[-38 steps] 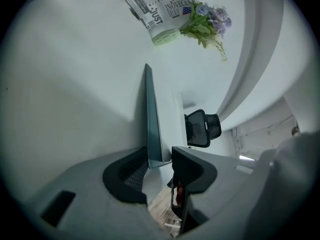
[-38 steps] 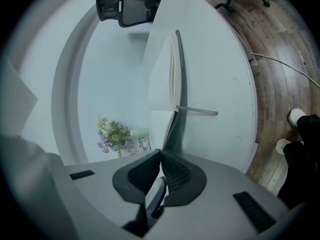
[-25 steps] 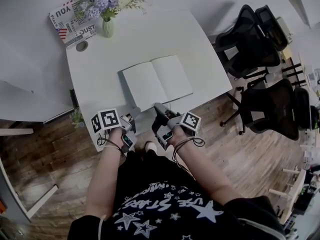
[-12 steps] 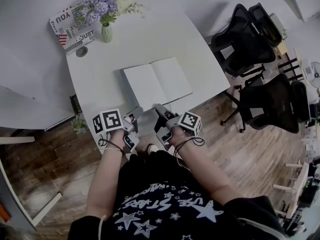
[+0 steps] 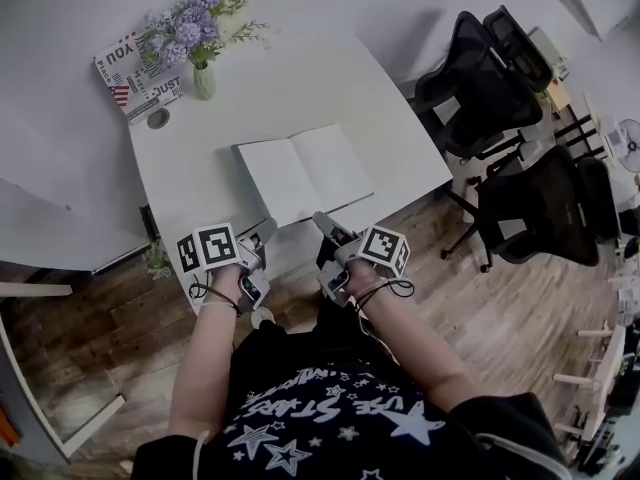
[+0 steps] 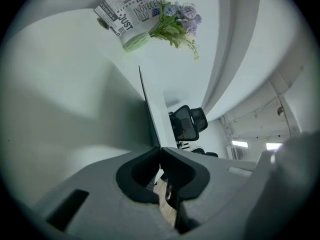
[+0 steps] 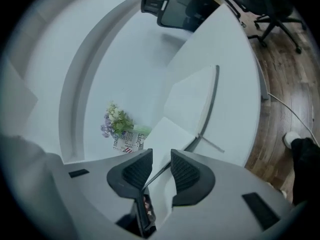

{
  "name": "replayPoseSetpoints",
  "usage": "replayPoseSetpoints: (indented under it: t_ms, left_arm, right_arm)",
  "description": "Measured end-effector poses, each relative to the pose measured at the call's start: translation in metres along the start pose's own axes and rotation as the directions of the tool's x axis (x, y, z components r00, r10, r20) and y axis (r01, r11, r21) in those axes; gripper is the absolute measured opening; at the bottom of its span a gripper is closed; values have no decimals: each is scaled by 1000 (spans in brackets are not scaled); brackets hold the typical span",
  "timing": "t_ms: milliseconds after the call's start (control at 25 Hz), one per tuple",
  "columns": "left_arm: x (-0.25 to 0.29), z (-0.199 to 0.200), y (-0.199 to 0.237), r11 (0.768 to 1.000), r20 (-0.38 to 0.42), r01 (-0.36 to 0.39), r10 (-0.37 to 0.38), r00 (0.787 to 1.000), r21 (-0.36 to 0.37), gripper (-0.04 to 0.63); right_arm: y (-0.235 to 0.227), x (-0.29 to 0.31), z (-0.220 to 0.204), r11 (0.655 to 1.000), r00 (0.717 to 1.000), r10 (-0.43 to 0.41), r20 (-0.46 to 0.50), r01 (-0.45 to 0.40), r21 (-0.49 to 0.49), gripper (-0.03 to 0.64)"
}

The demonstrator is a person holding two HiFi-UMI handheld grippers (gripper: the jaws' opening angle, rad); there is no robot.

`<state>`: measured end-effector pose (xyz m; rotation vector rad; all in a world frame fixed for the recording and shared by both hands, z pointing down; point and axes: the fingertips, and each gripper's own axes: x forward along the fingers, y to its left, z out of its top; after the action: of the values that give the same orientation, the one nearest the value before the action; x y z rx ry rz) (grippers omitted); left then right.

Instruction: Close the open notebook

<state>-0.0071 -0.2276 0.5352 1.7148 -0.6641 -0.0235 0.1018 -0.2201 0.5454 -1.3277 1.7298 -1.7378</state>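
Note:
The open notebook point(image 5: 305, 171) lies flat with blank white pages on the white table point(image 5: 390, 118), near its front edge. My left gripper point(image 5: 262, 236) hovers at the table's front edge, just short of the notebook's left page, shut with nothing in it; its fingertips meet in the left gripper view point(image 6: 160, 151). My right gripper point(image 5: 325, 226) is below the notebook's near edge. Its jaws point(image 7: 161, 159) have just been opening and stand slightly apart with nothing between them. The notebook point(image 7: 192, 101) shows beyond them, not touched.
A vase of purple flowers point(image 5: 203, 78) and a newsprint-pattern box point(image 5: 140, 68) stand at the table's far left, by a round cable hole point(image 5: 158, 118). Two black office chairs point(image 5: 480, 78) point(image 5: 545, 208) sit to the right on the wooden floor.
Both grippers have lifted a little toward the table's front edge and rolled slightly. The right gripper's jaws have parted. The notebook has not moved.

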Motion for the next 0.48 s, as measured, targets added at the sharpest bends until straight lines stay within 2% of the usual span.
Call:
replayPoseSetpoints:
  t_ms: [160, 320, 480]
  left_arm:
    - [1, 1, -8, 999, 34, -43, 42, 999, 28, 29]
    - [1, -1, -11, 989, 67, -136, 132, 989, 62, 29]
    - [3, 1, -22, 965, 100, -235, 224, 969, 116, 29]
  right_arm:
    - [8, -4, 32, 989, 999, 18, -41, -24, -145, 112]
    - [4, -10, 59, 947, 995, -3, -103, -30, -318, 110]
    - [0, -15, 88, 920, 990, 6, -143, -61, -388, 109]
